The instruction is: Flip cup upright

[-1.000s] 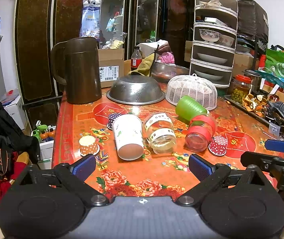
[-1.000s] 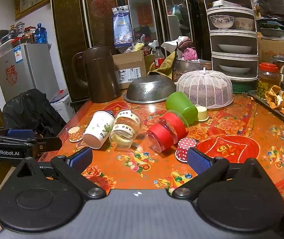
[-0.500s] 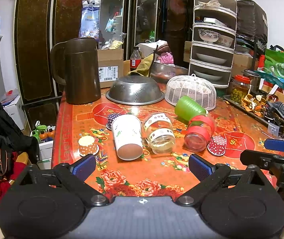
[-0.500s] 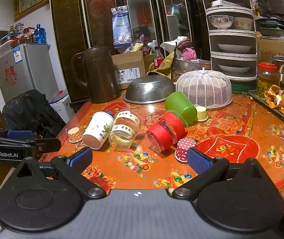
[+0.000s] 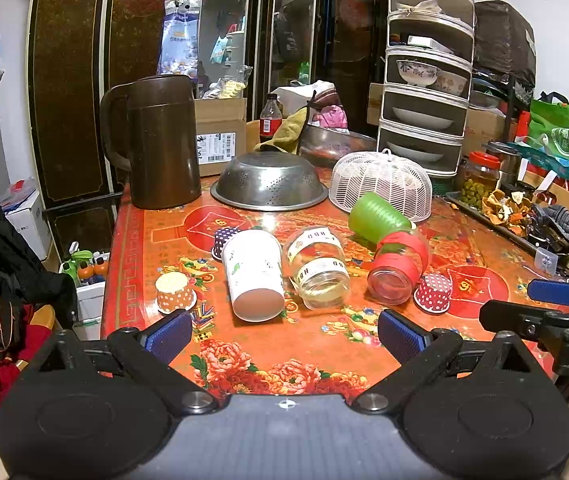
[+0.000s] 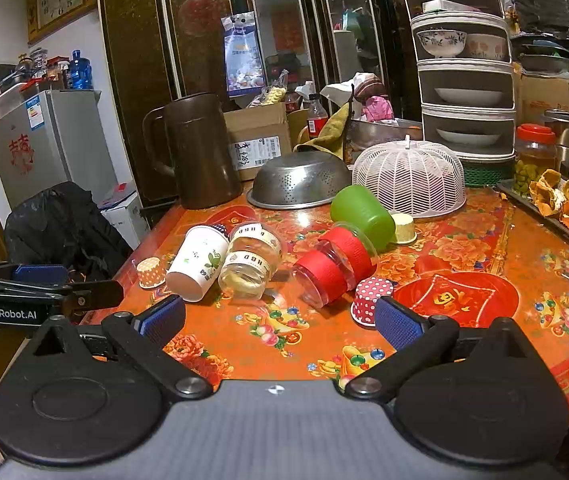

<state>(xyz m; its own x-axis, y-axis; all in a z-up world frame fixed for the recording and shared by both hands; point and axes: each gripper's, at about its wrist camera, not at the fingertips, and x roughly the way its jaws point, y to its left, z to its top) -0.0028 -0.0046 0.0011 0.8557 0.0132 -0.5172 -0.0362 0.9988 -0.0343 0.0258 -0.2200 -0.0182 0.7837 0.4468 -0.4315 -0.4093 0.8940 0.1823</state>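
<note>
Several cups lie on their sides in the middle of the red flowered table (image 5: pixel 284 344): a white paper cup (image 5: pixel 253 274) (image 6: pixel 198 263), a clear glass jar with HBD bands (image 5: pixel 318 266) (image 6: pixel 250 259), a glass with red bands (image 5: pixel 398 268) (image 6: pixel 334 266) and a green plastic cup (image 5: pixel 378 216) (image 6: pixel 362 210). My left gripper (image 5: pixel 284 334) is open and empty, hanging before the table's near edge. My right gripper (image 6: pixel 280 320) is open and empty, near the front edge. Each gripper shows at the edge of the other's view.
Small paper baking cups (image 5: pixel 174 292) (image 6: pixel 372 300) stand upside down around the cups. A brown pitcher (image 5: pixel 160 140), an upturned steel colander (image 5: pixel 270 180) and a white mesh food cover (image 5: pixel 382 180) stand behind. A tray of peels (image 6: pixel 564 196) is at the right.
Both views have shifted very slightly; the cups have not moved and both grippers stay open.
</note>
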